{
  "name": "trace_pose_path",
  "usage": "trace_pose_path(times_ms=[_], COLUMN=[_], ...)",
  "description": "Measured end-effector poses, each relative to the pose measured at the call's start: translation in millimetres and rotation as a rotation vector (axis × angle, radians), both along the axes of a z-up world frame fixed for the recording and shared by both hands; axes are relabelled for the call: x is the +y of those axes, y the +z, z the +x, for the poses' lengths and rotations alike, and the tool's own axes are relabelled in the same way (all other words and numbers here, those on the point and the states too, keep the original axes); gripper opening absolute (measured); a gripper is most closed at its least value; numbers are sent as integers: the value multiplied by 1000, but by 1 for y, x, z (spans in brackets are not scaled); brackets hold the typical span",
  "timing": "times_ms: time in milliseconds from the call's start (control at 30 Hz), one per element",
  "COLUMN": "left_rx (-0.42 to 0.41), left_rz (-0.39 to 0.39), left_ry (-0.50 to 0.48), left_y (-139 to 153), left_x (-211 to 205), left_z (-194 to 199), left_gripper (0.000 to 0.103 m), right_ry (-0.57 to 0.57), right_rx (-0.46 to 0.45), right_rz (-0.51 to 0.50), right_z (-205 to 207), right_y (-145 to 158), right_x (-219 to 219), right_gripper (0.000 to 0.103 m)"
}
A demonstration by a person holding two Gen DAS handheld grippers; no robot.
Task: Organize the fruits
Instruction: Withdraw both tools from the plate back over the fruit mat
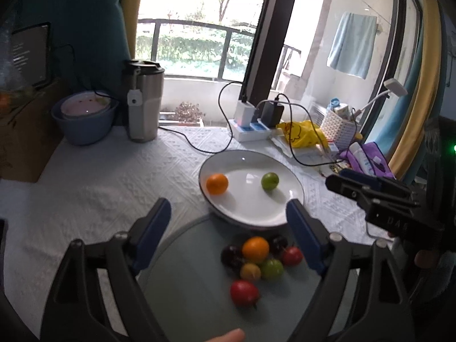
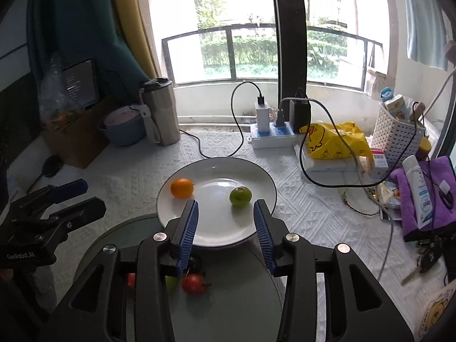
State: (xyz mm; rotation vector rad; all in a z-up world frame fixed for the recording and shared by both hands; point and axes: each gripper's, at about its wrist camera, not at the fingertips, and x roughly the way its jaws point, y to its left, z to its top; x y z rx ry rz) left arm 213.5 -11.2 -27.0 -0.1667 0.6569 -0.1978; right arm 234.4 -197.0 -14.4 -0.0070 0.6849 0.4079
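Fruits: orange [image 1: 217, 183] and green one [image 1: 270, 181] apart on white plate [image 1: 250, 211]; remaining pile [image 1: 256, 262] on grey-green tray [image 1: 185, 299] just beside it. Left hand-held gripper [image 1: 228, 228] jaws wide apart over pile, empty; right hand-held gripper [image 2: 225, 225] apart over plate's near rim, empty

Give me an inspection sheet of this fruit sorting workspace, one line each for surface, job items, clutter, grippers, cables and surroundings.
Surface: white embossed tablecloth with a round grey-green glass tray at the near edge.
Job's things: white round plate holds one orange fruit and one green fruit; a heap of mixed small fruits lies on the tray.
Clutter: steel tumbler, blue bowl, yellow plastic bag, white basket, purple cloth.
Grippers: left gripper and right gripper both open, empty.
Cables: black cables run from the white power strip across the cloth.
Surroundings: window with balcony railing, greenery beyond.
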Motion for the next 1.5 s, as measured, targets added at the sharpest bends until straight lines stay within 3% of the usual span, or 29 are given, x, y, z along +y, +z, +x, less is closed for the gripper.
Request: trace_pose_path(times_ms=[367,933,1267,1500], left_rx=[-43,-6,108,171], left_rz=[31,54,141,157], left_ry=[-28,-29,-73,-116], left_y=[-4,-47,-66,-74], left_x=[-8,-21,-37,-44], left_z=[-51,-89,-71,-51], left_gripper=[84,84,84,84], right_ry=[37,56,92,136], right_rx=[-44,-77,-20,29], right_rz=[16,-30,-24,-12], right_z=[-38,-89,-85,-65], right_y=[10,-22,-47,-61], right_x=[-6,-24,-21,-4], right_gripper=[44,44,44,44])
